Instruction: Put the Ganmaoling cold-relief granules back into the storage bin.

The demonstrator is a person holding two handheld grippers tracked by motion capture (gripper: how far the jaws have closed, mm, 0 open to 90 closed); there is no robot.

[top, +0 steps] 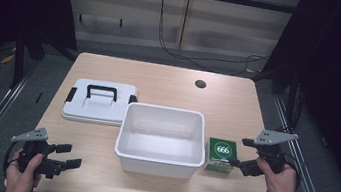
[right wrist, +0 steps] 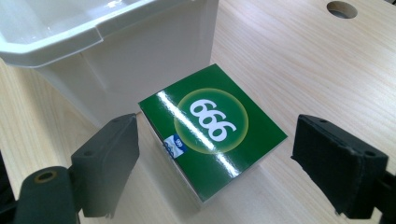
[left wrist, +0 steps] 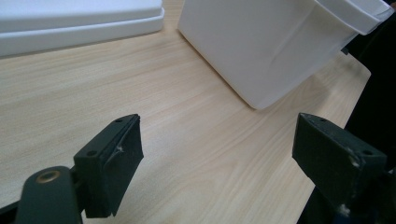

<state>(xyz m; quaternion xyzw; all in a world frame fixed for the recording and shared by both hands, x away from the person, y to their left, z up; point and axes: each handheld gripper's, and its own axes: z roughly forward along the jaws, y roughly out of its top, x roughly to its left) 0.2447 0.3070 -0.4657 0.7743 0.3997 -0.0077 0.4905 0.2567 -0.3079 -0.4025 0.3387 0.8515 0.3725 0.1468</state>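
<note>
A small green box marked "666" (top: 222,154) (right wrist: 212,130) stands on the table against the right wall of an empty white plastic bin (top: 161,140) (right wrist: 93,42) (left wrist: 271,46). My right gripper (top: 243,156) (right wrist: 215,172) is open just right of the box, its jaws spread wide on either side of the box without touching it. My left gripper (top: 68,156) (left wrist: 217,158) is open near the table's front left corner, with bare wood between its jaws and the bin a short way ahead.
A white lid with a black handle (top: 100,100) (left wrist: 70,18) lies flat left of the bin. A round cable hole (top: 200,84) (right wrist: 342,8) sits at the far right of the wooden table (top: 237,110). Cables run on the floor behind.
</note>
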